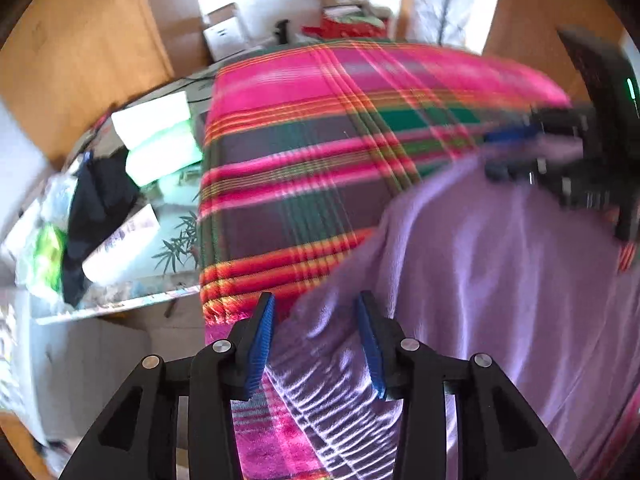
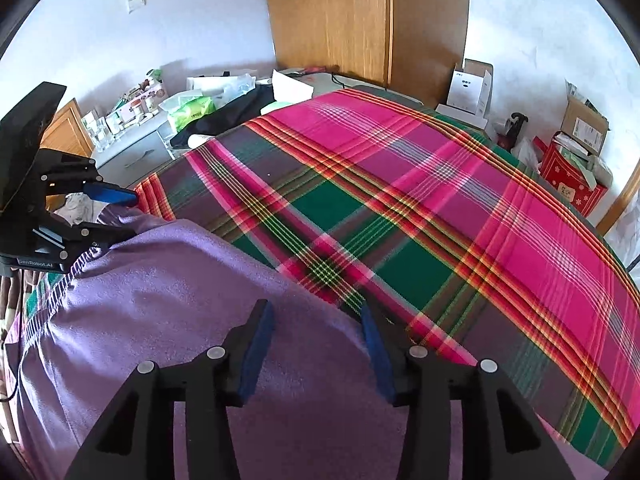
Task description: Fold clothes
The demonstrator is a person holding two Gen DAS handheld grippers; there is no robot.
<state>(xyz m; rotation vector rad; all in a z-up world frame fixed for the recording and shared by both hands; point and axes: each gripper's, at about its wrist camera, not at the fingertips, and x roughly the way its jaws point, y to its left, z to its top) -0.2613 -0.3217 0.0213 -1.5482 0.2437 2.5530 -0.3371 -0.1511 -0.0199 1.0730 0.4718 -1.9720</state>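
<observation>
A purple garment (image 1: 500, 260) (image 2: 180, 312) lies spread on a pink, green and red plaid blanket (image 1: 300, 140) (image 2: 440, 200) that covers the bed. In the left wrist view my left gripper (image 1: 316, 308) hangs open over the garment's ribbed near corner, with its blue pads clear of the cloth. The right wrist view shows it again at the far left (image 2: 132, 216), jaws apart at the garment's edge. My right gripper (image 2: 314, 308) is open just above the garment's far edge with nothing pinched. Blurred, it also shows at the right of the left wrist view (image 1: 487, 153).
A cluttered side table (image 1: 168, 280) beside the bed holds a black cloth (image 1: 96, 208), white boxes and bags. A wooden wardrobe (image 2: 332, 20) stands behind the bed. A red box (image 2: 572, 180) and cardboard boxes (image 2: 584, 120) sit by the far wall.
</observation>
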